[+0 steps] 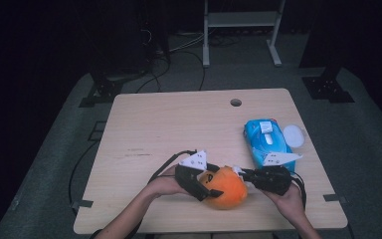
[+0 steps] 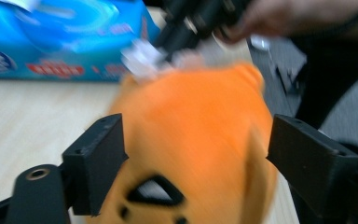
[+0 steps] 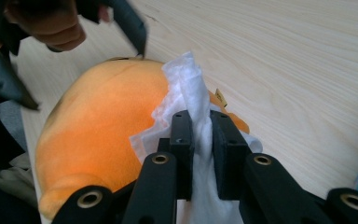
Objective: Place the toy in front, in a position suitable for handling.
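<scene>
- Right now, high view: orange plush toy [image 1: 225, 187] sits near the front edge of the wooden table [image 1: 179, 124], between both hands. Left gripper [image 1: 202, 185] is on its left side, right gripper [image 1: 245, 175] at its right w/ a bit of white at the tips. Blue wet-wipe pack [image 1: 267, 141] lies behind the right hand, apart from the toy, w/ a round white lid [image 1: 293, 134] just beside it.
- Left gripper view: jaws straddle the plush; left jaw at the fabric, right jaw w/ a small gap, so loosely open around it, not clamping.
- Right gripper view: jaws pinched shut on a white wet wipe [image 3: 186, 93], which drapes onto the toy's top.
- Step, as I read it: wiping the plush while the left steadies it. Next calls for re-firming the left hold, then dragging the wipe across the fabric w/o losing it.
</scene>
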Tool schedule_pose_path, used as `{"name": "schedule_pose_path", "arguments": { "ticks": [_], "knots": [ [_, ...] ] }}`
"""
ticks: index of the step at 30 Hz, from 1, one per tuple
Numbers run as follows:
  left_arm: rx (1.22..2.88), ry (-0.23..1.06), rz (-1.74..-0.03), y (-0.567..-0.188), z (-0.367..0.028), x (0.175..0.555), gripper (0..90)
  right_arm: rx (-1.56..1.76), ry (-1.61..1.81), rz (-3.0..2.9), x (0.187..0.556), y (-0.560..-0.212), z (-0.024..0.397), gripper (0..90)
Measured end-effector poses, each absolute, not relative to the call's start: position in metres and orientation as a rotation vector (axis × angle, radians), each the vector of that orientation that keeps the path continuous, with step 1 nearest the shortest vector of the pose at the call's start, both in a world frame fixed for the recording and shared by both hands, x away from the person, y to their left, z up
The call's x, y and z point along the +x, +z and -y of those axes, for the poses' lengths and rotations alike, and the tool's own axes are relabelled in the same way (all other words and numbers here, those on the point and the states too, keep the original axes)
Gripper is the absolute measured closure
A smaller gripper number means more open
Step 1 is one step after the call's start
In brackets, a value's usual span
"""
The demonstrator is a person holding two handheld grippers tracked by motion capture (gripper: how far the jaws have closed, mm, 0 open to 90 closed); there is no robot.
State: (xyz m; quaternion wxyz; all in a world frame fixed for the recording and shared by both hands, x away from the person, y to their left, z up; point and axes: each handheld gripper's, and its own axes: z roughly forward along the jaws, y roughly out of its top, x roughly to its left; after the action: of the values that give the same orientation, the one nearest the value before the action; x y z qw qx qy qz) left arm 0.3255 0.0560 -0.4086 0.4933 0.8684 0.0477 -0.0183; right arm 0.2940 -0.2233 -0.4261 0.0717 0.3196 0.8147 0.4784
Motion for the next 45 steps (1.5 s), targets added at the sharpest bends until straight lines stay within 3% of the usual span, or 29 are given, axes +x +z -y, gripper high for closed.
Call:
{"name": "schedule_pose_path", "arguments": {
  "ticks": [5,10,12,16,20,38,45],
  "knots": [
    [2.154,-0.053,-0.112,-0.418,-0.044,0.332,14.1,0.956,1.450,-2.447,0.294,-0.427,0.224,79.2],
    [2.095,-0.132,-0.161,-0.435,-0.038,0.336,15.1,0.958,1.418,-2.450,0.294,-0.429,0.225,79.1],
    [2.091,-0.114,-0.164,-0.439,-0.039,0.335,21.9,0.970,1.408,-2.453,0.294,-0.430,0.227,79.1],
    [2.115,-0.027,-0.143,-0.436,-0.039,0.329,44.0,0.982,1.393,-2.449,0.295,-0.430,0.228,79.1],
    [2.101,0.044,-0.123,-0.429,-0.040,0.322,52.7,1.008,1.414,-2.419,0.295,-0.428,0.231,79.1],
    [2.068,0.142,-0.161,-0.414,-0.054,0.326,54.3,1.053,1.479,-2.317,0.290,-0.408,0.264,79.2],
    [2.065,0.177,-0.195,-0.410,-0.061,0.334,53.9,1.111,1.370,-2.388,0.280,-0.421,0.291,78.8]
  ]
}}
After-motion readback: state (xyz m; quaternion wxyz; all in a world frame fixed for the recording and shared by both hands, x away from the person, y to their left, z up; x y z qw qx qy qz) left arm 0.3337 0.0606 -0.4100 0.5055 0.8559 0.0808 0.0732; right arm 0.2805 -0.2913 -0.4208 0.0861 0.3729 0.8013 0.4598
